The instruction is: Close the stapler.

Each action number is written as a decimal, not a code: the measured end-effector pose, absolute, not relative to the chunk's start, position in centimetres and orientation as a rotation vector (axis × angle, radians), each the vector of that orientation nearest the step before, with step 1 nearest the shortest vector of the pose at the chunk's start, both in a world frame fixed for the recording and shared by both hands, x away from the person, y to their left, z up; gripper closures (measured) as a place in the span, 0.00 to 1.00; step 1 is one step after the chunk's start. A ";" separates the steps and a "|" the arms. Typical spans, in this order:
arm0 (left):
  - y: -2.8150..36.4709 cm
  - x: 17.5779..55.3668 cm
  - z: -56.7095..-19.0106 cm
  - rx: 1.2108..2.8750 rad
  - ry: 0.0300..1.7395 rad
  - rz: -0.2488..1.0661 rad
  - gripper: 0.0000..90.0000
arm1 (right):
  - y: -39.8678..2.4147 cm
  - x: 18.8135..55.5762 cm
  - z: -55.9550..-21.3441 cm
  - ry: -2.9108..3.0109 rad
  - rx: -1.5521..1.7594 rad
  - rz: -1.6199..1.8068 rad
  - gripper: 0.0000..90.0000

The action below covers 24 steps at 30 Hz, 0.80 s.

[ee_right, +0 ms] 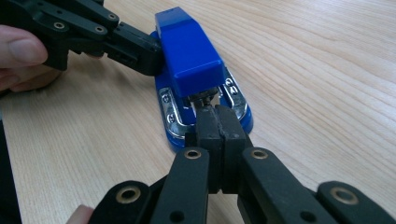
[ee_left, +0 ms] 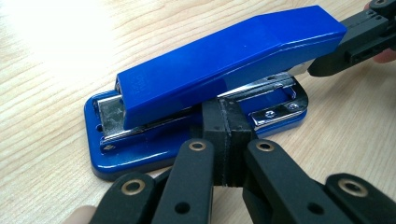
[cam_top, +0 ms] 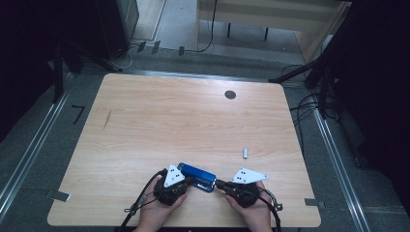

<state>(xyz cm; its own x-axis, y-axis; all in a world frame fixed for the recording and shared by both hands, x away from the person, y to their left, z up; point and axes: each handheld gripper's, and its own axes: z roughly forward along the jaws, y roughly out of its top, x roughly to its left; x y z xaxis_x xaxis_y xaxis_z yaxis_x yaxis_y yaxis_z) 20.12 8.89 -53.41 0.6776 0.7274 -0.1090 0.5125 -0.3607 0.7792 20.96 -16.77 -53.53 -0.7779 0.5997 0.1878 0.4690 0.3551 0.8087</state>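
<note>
While both tools are parked at the near edge of the worktop, I assess the blue stapler lying flat between them. Left to right: my left gripper is clenched, empty, its tips pressing the stapler's long side at the gap between arm and base. The stapler comes next: plastic shell over a steel magazine, so I judge it rigid, moderately heavy and glossy enough to slip. The hinged arm is sprung; I would grip across the base plate or both flanks, never the arm alone. My right gripper is likewise clenched on nothing, tips meeting the hinge end. A small white cylinder lies well apart, further right.
</note>
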 end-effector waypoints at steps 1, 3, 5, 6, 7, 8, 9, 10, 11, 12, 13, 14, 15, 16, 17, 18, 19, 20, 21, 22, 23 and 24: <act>8.9 20.1 -53.4 2.044 0.954 0.322 1.00 | -16.8 21.0 -53.5 2.467 0.980 1.399 1.00; 8.9 20.1 -53.4 2.044 0.954 0.322 1.00 | -16.6 20.9 -53.6 2.477 0.972 1.390 1.00; 8.9 20.1 -53.4 2.044 0.953 0.323 1.00 | -16.6 20.9 -53.6 2.477 0.973 1.393 1.00; 8.9 20.1 -53.4 2.044 0.953 0.323 1.00 | -16.6 20.9 -53.6 2.477 0.973 1.393 1.00; 8.9 20.1 -53.4 2.044 0.953 0.318 1.00 | -16.5 21.0 -53.6 2.473 0.976 1.393 1.00; 8.9 20.1 -53.4 2.045 0.955 0.316 1.00 | -16.5 21.0 -53.6 2.473 0.978 1.397 1.00; 8.9 20.2 -53.4 2.043 0.956 0.314 1.00 | -16.6 21.0 -53.6 2.471 0.982 1.400 1.00; 8.9 20.2 -53.4 2.042 0.956 0.313 1.00 | -16.6 21.0 -53.6 2.470 0.982 1.402 1.00; 8.9 20.2 -53.4 2.042 0.956 0.313 1.00 | -16.6 21.0 -53.6 2.470 0.982 1.402 1.00; 8.9 20.2 -53.4 2.042 0.957 0.311 1.00 | -16.6 20.9 -53.5 2.461 0.976 1.410 1.00; 8.9 20.2 -53.4 2.042 0.956 0.311 1.00 | -16.6 20.9 -53.4 2.459 0.977 1.414 1.00; 8.9 20.2 -53.4 2.042 0.956 0.311 1.00 | -16.6 20.9 -53.3 2.454 0.974 1.423 1.00; 8.9 20.2 -53.4 2.042 0.956 0.311 1.00 | -16.6 20.9 -53.3 2.454 0.974 1.423 1.00; 9.0 20.2 -53.4 2.041 0.955 0.308 1.00 | -16.7 20.9 -53.2 2.443 0.964 1.451 1.00; 9.0 20.2 -53.4 2.042 0.955 0.309 1.00 | -16.7 20.8 -53.1 2.443 0.957 1.449 1.00; 9.0 20.2 -53.4 2.041 0.955 0.308 1.00 | -16.7 20.8 -53.0 2.441 0.953 1.450 1.00; 9.0 20.2 -53.4 2.041 0.955 0.308 1.00 | -16.7 20.8 -52.9 2.438 0.948 1.459 1.00; 9.0 20.2 -53.4 2.042 0.955 0.308 1.00 | -16.7 20.8 -52.8 2.437 0.944 1.468 1.00; 9.0 20.2 -53.4 2.042 0.955 0.308 1.00 | -16.7 20.8 -52.7 2.434 0.940 1.474 1.00; 9.0 20.2 -53.4 2.042 0.956 0.307 1.00 | -16.6 20.7 -52.6 2.430 0.938 1.481 1.00; 9.0 20.2 -53.4 2.042 0.956 0.307 1.00 | -16.6 20.7 -52.6 2.430 0.938 1.481 1.00; 9.0 20.2 -53.4 2.041 0.956 0.306 1.00 | -16.6 20.8 -52.4 2.423 0.928 1.480 1.00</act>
